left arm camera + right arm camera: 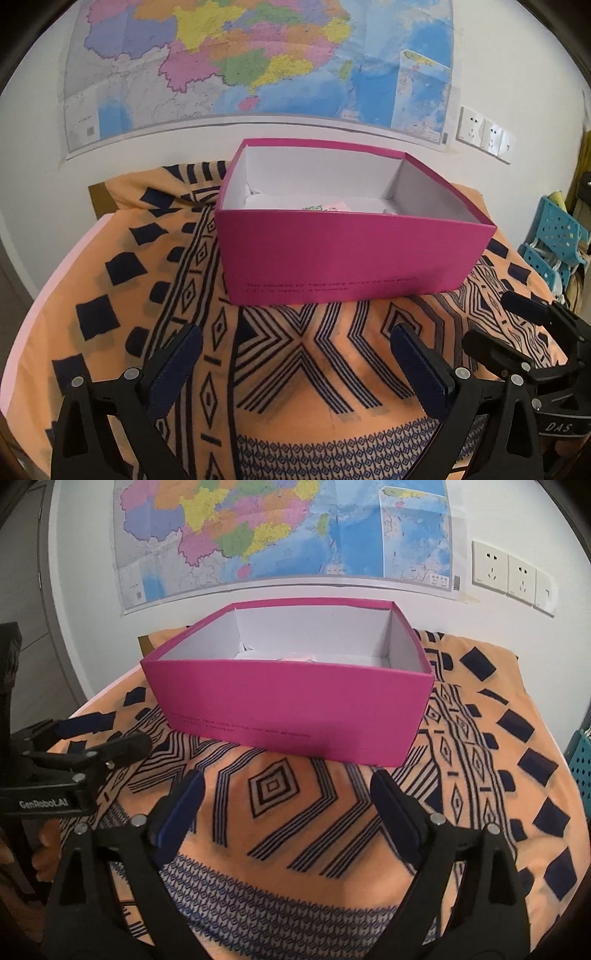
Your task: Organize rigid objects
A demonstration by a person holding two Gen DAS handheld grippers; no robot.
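Inside the pink box [343, 254] lie unclear scraps; left tongs [295, 343] and right tongs [288, 790] gape empty.

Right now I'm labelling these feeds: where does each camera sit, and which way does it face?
Left wrist: on the left gripper, jaws open, facing the pink box and wall map; the right gripper shows at its right edge.
Right wrist: on the right gripper, jaws open, facing the pink box; the left gripper shows at its left.
Both share box, map and patterned cloth.
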